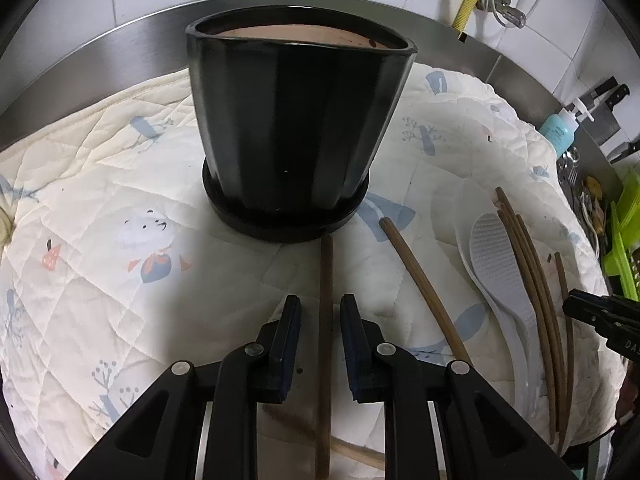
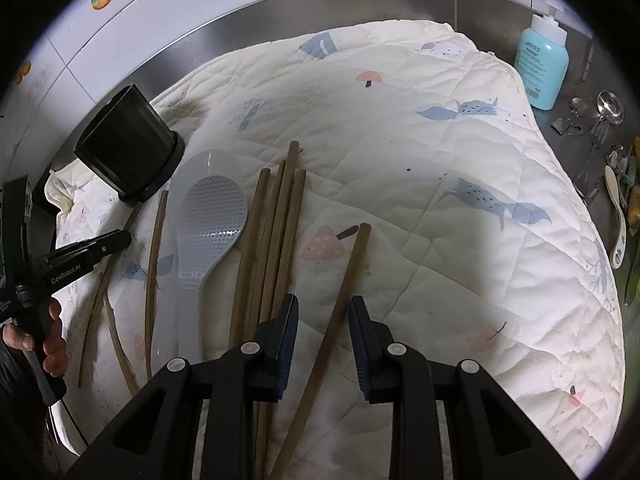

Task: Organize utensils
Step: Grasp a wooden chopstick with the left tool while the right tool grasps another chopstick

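A black pot on a black saucer stands on a quilted cloth; it also shows in the right wrist view. My left gripper is open, its jaws on either side of a brown chopstick lying on the cloth. My right gripper is open over another lone chopstick. A white rice paddle and a bundle of chopsticks lie left of it; both show in the left wrist view, the paddle and the bundle.
A steel counter wall curves behind the cloth. A blue soap bottle and loose spoons sit at the right. Knives hang on the wall, and a green rack stands at the far right.
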`<state>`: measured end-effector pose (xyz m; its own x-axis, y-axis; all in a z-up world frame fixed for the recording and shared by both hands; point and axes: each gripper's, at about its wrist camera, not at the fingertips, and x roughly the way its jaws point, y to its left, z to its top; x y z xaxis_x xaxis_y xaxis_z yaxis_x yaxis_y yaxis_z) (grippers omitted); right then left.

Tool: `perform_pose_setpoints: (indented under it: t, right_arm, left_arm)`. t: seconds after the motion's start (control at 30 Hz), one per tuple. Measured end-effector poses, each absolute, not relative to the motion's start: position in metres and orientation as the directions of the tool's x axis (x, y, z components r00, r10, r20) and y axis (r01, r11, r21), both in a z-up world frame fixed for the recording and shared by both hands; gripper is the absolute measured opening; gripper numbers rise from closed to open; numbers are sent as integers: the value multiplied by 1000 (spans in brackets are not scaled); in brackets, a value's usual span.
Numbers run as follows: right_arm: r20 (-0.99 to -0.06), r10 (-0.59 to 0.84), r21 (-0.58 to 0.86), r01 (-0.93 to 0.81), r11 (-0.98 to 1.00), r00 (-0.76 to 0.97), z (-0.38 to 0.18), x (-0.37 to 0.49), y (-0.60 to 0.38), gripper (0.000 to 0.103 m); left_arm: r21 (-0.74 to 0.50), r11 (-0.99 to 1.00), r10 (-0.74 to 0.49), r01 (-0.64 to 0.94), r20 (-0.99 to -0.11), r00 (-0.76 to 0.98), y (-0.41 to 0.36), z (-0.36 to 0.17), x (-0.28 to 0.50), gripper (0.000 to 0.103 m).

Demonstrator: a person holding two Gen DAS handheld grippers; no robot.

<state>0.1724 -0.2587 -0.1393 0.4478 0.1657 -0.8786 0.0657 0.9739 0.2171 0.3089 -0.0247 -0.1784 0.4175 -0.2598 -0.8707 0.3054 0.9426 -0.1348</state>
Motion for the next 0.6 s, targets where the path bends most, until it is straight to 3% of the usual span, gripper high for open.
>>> perform_pose_setpoints:
  t: [0.13,0.43,0.53,0.6]
  right_arm:
    - [-880,158,215,80,973,447,-141,174,-261,29]
    - [-892,120,178,95,979,436,-146,180,-262,29]
    - [-894,79,131,88,988,441,-146,181,-259,16]
    - [-892,79,129,84,988,444,-146,180,-259,15]
  left_arm:
    - [-124,943,-253,310,-870,422,-26,-179,310,8]
    - [-127,943,-257,307,-863,436,-24,-179,306,7]
    - [-150,942,-276,300,-855,439,-19,-178,304,6]
    - [-161,942,-284,296,-851,441,-15,-176,302,6]
